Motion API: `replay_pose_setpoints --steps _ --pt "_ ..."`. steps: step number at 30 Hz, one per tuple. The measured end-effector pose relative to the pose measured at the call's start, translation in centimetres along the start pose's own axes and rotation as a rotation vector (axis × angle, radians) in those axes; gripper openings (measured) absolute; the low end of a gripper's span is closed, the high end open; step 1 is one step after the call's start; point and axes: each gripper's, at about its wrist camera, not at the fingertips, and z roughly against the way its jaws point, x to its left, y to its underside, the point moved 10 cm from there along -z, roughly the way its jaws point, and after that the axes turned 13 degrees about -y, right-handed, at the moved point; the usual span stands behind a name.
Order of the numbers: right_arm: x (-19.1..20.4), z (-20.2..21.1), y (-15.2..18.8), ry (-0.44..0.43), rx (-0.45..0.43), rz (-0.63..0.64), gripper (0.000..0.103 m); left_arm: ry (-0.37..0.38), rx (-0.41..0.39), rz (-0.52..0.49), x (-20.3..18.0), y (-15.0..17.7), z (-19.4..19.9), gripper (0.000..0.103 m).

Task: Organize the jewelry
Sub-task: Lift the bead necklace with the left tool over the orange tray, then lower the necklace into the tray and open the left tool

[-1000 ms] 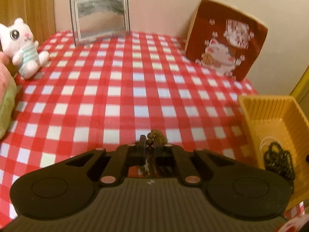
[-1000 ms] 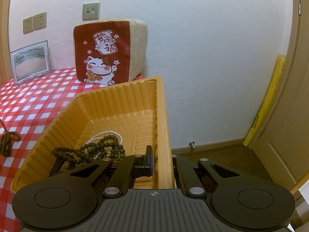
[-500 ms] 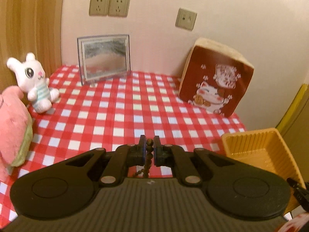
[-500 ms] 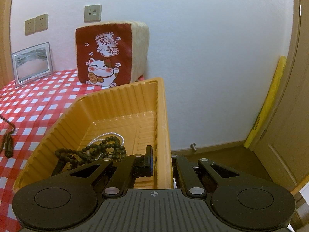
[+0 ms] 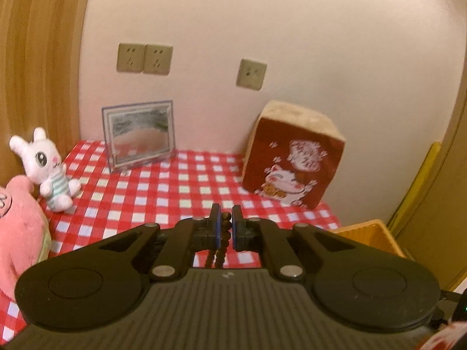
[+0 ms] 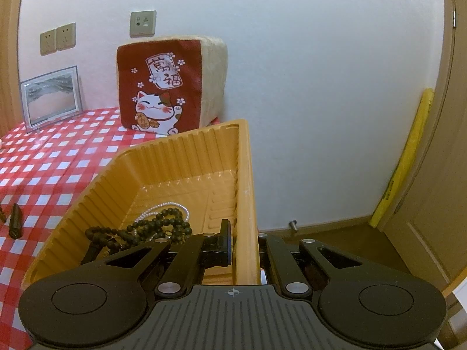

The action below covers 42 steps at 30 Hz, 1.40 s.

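Holding dark beads (image 6: pixel 163 224), pearls (image 6: pixel 163 206): orange tray (image 6: pixel 186 157)

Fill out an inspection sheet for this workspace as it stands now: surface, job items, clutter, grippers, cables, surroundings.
Surface: red-and-white checked tablecloth, flat.
Job's things: brown bead string hanging between the left gripper's pads; orange tray at the table's edge holding dark bead strings and a pearl strand; a dark tassel end over the cloth beside the tray.
Clutter: white plush bunny, pink plush, lucky-cat cushion, framed picture.
Grippers: left gripper shut on the bead string; right gripper shut on the tray's wall.
Cables: nothing seen.
Surroundings: wall sockets, wooden door, yellow strip leaning by it.
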Motion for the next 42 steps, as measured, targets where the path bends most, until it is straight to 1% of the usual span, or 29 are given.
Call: replay_pose_setpoints --steps 6,11,21,24,37,40,42 --pt "0.1 0.1 -0.2 -0.007 -0.007 0.007 0.004 0.061 -0.038 -0.007 -2.2 -1.5 2.1 0.006" --pt "0.4 0.1 -0.5 -0.012 -0.020 0.042 0.004 0.126 -0.052 -0.022 -4.5 -2.1 3.1 0.006" --pt "0.6 -0.6 -1.0 -0.034 -0.036 0.068 0.004 0.290 -0.075 -0.066 -11.1 -3.1 4.5 0.006" --pt "0.6 -0.7 -1.0 -0.041 -0.042 0.073 0.004 0.337 -0.069 -0.075 -13.3 -3.1 4.4 0.006" --pt "0.2 -1.0 -1.1 -0.068 -0.047 0.067 0.004 0.493 0.040 -0.118 -22.1 0.2 2.3 0.006" --pt "0.1 -1.0 -1.1 -0.072 -0.046 0.063 0.004 0.512 0.083 -0.117 -23.5 1.6 1.2 0.006" --pt "0.1 -1.1 -1.1 -0.074 -0.045 0.061 0.004 0.505 0.119 -0.121 -24.0 2.7 0.3 0.006"
